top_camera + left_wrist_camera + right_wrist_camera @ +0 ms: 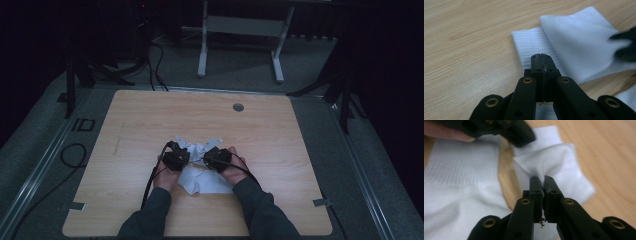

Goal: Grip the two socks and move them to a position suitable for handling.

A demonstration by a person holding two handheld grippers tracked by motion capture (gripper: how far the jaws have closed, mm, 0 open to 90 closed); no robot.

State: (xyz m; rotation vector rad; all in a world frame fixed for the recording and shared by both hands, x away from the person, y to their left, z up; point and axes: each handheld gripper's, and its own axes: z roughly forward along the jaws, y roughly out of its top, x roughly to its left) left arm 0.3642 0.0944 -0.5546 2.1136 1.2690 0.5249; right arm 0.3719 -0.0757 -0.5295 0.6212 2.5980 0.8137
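Both grippers' jaws pinch the white sock; left gripper, right gripper — pull apart unevenly and fabric could slip free.

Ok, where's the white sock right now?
High view: the sock lies mid-table, near the front edge, between both hands, each gripper's jaws pinching its fabric.

Room dim; light falls mostly on the wooden table, pale woodgrain, rounded corners, a round grommet near its far edge. Grey floor around it. Metal rails run along both sides. Black cables loop on the floor at left. Beyond, a white-legged desk frame. Dark stands flank the far corners, possibly tripods.
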